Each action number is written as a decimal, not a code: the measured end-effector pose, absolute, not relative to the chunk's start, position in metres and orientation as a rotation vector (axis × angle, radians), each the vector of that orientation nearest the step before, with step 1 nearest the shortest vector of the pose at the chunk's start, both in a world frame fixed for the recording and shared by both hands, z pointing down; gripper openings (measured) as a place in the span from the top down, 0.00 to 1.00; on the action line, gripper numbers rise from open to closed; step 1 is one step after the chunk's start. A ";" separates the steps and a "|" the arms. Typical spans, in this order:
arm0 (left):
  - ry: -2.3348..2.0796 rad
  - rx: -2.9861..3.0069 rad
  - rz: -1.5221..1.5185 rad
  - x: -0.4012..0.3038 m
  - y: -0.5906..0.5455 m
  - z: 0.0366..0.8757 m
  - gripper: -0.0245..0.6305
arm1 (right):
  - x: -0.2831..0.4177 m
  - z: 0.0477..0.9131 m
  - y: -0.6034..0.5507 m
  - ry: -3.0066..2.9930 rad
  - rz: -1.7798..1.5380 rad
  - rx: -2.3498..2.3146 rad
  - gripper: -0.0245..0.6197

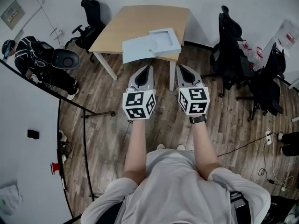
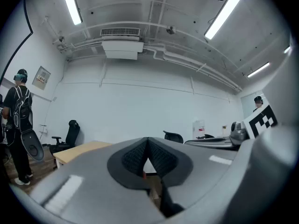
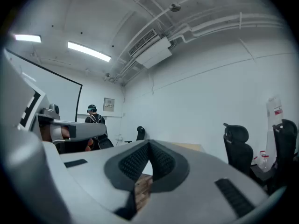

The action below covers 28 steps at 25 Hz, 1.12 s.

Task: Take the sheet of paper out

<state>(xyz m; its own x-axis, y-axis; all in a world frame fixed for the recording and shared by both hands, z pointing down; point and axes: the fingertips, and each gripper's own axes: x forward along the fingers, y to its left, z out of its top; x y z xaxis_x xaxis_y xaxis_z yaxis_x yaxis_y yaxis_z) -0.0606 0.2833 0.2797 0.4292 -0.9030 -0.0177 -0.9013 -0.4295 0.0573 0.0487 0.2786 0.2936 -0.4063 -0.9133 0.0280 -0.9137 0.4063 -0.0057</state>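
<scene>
A pale blue-grey folder (image 1: 150,45) lies open on the near edge of a wooden table (image 1: 135,20); its left half is flat and its right half looks like a shallow tray. I cannot make out a separate sheet of paper in it. My left gripper (image 1: 148,67) and right gripper (image 1: 181,67) are held side by side and level, just short of the table and apart from the folder. Both are shut with nothing between the jaws. The left gripper view shows its own closed tips (image 2: 148,141) against a white wall, and the right gripper view shows the same for its tips (image 3: 149,144).
Black office chairs stand left of the table (image 1: 91,17) and to its right (image 1: 229,50). A person with a backpack (image 1: 32,59) stands at the far left behind a black rail (image 1: 84,139). Cables (image 1: 261,146) trail over the wooden floor at the right.
</scene>
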 end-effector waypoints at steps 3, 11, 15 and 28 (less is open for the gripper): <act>-1.649 2.627 -0.073 -0.070 0.281 0.282 0.95 | 0.035 0.292 0.278 -2.633 0.023 1.687 0.95; -1.606 2.637 -0.093 -0.089 0.269 0.291 0.95 | 0.012 0.301 0.263 -2.619 0.073 1.729 0.95; -1.568 2.646 -0.074 -0.099 0.263 0.308 0.95 | 0.001 0.316 0.257 -2.621 0.115 1.736 0.95; -1.580 2.567 -0.100 -0.108 0.152 0.336 0.95 | -0.012 0.359 0.146 -2.629 0.196 1.647 0.95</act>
